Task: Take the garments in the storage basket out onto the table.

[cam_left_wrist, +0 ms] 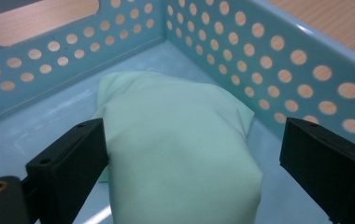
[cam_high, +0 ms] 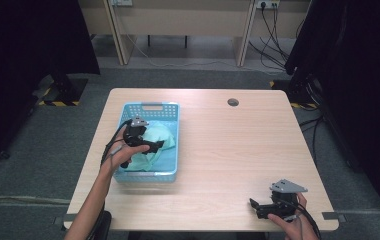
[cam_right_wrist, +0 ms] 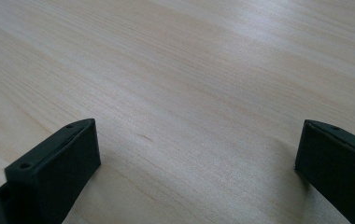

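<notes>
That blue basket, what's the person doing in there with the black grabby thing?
A person is holding a gripper in each hand at a wooden table. The left gripper is down inside the blue basket, with its jaws wide open on either side of a bundled pale green cloth, not squeezing it. It looks ready to grab the cloth, or may have just let go. The right gripper waits near the table's front edge, jaws open over bare wood, holding nothing.
</notes>
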Demonstrator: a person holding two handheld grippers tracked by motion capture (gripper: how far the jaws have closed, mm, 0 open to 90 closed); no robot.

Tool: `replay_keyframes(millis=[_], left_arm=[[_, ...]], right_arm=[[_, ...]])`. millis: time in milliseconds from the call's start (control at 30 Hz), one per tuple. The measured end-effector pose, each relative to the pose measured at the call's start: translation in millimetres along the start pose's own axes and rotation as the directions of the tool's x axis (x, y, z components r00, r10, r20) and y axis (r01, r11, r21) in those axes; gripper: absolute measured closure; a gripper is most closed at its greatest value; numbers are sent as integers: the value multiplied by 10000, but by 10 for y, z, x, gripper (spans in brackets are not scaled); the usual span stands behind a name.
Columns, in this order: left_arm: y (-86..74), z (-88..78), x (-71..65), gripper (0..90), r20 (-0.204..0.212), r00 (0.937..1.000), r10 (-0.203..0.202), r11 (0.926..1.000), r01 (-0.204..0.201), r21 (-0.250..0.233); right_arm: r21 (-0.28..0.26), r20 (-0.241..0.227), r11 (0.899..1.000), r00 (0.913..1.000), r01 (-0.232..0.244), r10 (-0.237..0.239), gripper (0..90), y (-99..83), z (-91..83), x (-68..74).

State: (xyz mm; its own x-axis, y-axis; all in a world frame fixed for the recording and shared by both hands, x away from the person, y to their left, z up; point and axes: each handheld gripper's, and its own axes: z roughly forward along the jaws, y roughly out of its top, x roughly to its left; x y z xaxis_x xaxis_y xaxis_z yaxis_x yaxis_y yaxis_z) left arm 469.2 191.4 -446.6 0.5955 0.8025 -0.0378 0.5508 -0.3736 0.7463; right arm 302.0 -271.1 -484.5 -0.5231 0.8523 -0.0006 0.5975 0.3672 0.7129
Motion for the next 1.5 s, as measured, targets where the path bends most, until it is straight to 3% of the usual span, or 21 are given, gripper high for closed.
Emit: replay_keyframes(millis=[467,833,1000,1100,1167,1233,1333,1500], left_arm=[[-109,136,3,95,-10,9999,103,9968,-102,796],[-168,210,-16,168,-145,9991,393,9924,-373,1172],[-179,167,11,327,-322,9991,262,9945,-228,1020],[-181,136,19,487,-350,9988,336,9945,-299,1008],[-177,122,16,601,-443,9989,178,9943,-130,1056],[-167,116,12,666,-612,9980,164,9934,-93,1146],[-156,113,3,708,-698,9974,170,9934,-90,1144],[-101,62,-19,721,-483,9988,45,9962,-3,877]], right_arm=[[2,-10,10000,10000,8,-8,2,0,0,0],[-2,-25,10000,10000,24,-24,2,-1,-1,0],[0,-29,10000,10000,18,-18,2,-2,-1,1],[-3,-31,10000,10000,26,-26,2,-2,-1,1],[-5,-32,10000,10000,27,-27,2,-2,-1,1],[-4,-32,10000,10000,26,-26,2,-2,-1,1],[-3,-33,10000,10000,24,-24,2,-2,-2,2],[-4,-33,10000,10000,26,-26,2,-2,-1,1]])
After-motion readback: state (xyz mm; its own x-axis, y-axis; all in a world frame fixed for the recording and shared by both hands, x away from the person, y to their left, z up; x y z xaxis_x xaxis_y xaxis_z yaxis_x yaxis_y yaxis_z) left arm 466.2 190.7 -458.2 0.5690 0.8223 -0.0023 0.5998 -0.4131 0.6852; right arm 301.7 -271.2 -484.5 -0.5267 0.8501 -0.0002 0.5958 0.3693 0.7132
